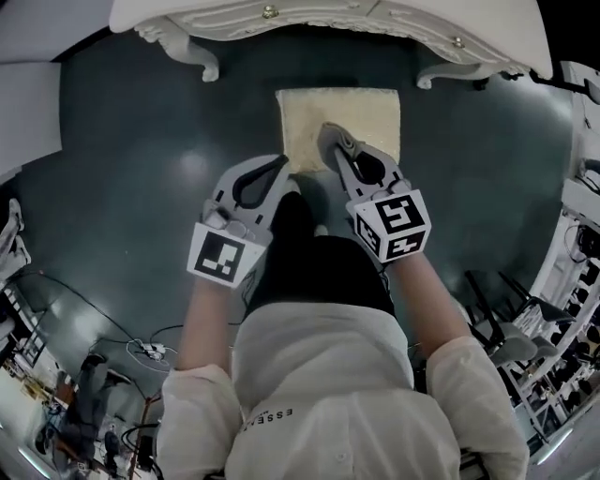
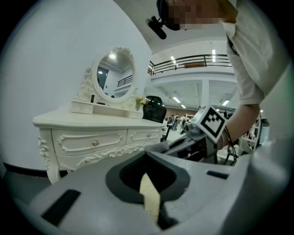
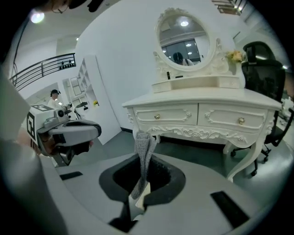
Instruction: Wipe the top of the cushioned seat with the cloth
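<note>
The cream cushioned seat (image 1: 361,112) stands on the dark floor just in front of the white dressing table (image 1: 375,23). My right gripper (image 1: 330,139) is over the seat's near-left part, shut on a grey knitted cloth (image 3: 143,149) that sticks up between the jaws. My left gripper (image 1: 280,167) hovers at the seat's near-left corner, its jaws closed with nothing in them. In the left gripper view a strip of the cream seat (image 2: 149,198) shows through the hole below the shut left gripper (image 2: 145,154). The right gripper (image 2: 209,126) shows beside it.
The dressing table (image 3: 206,114) carries an oval mirror (image 3: 183,32), and its curved legs (image 1: 202,61) flank the seat. A black office chair (image 3: 264,64) stands to the right of it. Cables (image 1: 150,352) lie on the floor behind me at left; folding chairs (image 1: 506,328) at right.
</note>
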The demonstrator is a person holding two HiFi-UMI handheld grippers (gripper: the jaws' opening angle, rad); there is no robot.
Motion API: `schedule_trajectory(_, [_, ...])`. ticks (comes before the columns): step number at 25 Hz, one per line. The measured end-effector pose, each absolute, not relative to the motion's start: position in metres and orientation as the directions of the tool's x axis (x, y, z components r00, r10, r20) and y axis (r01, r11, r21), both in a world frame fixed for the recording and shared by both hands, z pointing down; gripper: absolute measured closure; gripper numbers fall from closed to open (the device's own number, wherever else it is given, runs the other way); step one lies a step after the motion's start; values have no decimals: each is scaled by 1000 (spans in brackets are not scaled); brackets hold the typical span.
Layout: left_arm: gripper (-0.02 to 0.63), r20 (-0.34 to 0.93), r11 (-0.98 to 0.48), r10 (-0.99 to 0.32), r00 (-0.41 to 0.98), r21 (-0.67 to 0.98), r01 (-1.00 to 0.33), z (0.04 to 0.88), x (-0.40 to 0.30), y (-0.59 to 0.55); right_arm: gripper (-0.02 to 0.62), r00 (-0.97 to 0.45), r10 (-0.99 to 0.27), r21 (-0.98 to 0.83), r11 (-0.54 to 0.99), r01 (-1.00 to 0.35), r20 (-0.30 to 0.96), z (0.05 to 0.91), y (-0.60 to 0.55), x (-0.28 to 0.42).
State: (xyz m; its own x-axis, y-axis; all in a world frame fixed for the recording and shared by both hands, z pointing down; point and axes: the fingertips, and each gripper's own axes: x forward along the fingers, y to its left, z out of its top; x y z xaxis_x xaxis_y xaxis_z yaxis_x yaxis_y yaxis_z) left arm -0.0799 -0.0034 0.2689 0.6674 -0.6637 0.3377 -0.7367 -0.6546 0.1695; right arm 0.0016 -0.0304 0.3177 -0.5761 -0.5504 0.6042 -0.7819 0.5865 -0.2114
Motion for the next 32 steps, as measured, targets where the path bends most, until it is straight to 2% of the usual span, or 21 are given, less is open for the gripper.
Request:
schedule_trajectory(11, [603, 384, -539, -723, 575, 208, -816, 370, -119, -43, 569, -591, -407, -249, 636, -730, 696, 449, -89, -46])
schedule_trajectory(21, [604, 411, -402, -777, 476, 257, -879, 442, -125, -54, 568, -605, -290, -273, 694, -666, 742, 554, -116, -62])
schedule_trajectory(32, [604, 445, -397, -769, 459, 230, -888, 477, -117, -59, 569, -597, -202, -319, 691, -648, 776, 612, -127, -63])
